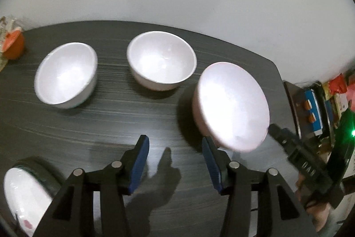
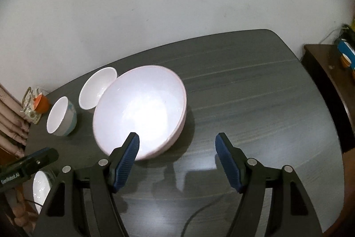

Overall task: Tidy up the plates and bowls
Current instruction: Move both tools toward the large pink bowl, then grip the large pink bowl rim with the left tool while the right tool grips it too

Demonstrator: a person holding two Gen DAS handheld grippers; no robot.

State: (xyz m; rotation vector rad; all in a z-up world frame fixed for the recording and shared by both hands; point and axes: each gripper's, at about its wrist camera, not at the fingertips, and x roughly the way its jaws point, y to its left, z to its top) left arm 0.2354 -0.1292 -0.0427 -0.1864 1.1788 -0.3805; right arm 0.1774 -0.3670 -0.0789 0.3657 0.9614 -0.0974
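Note:
On the dark table stand two small white bowls, one at the left (image 1: 66, 74) and one further back (image 1: 162, 59). A large pale pink bowl (image 1: 230, 103) stands to their right. My left gripper (image 1: 174, 140) hovers open over bare table, its right finger close to the large bowl's near rim. In the right wrist view my right gripper (image 2: 177, 137) is open, its left finger in front of the large bowl (image 2: 139, 110), with nothing between the pads. The small bowls (image 2: 97, 88) (image 2: 61, 116) lie behind it to the left. A white plate (image 1: 22, 192) sits near the front left edge.
An orange item (image 1: 15, 46) and a patterned thing stand at the table's far left corner. A dark side cabinet (image 2: 321, 72) with coloured clutter stands past the right edge. A thin cable (image 2: 199, 212) crosses the near table. The wall is right behind the table.

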